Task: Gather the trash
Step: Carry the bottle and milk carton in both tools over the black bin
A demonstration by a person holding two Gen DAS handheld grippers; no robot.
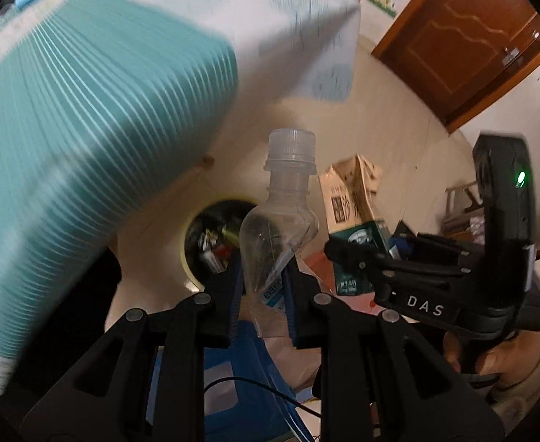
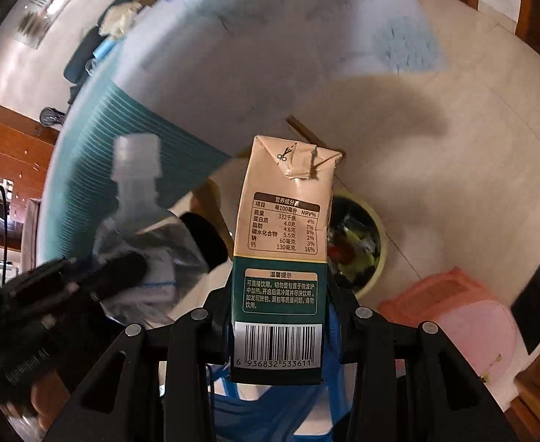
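Observation:
My left gripper (image 1: 261, 287) is shut on a clear empty plastic bottle (image 1: 281, 217) with a clear cap, held upright above the floor. My right gripper (image 2: 279, 313) is shut on a beige and green milk carton (image 2: 284, 243), also upright. The carton (image 1: 354, 202) and the right gripper (image 1: 350, 254) show to the right in the left wrist view; the bottle (image 2: 137, 199) and the left gripper (image 2: 152, 258) show blurred to the left in the right wrist view. A yellow-rimmed trash bin (image 1: 211, 243) holding litter stands on the floor below, also seen in the right wrist view (image 2: 358, 246).
A table with a teal striped and white cloth (image 1: 85, 129) hangs close at the left. A blue stool (image 1: 225, 368) is under the grippers. A pink stool (image 2: 454, 309) stands right of the bin. Wooden doors (image 1: 461, 37) are at the far right.

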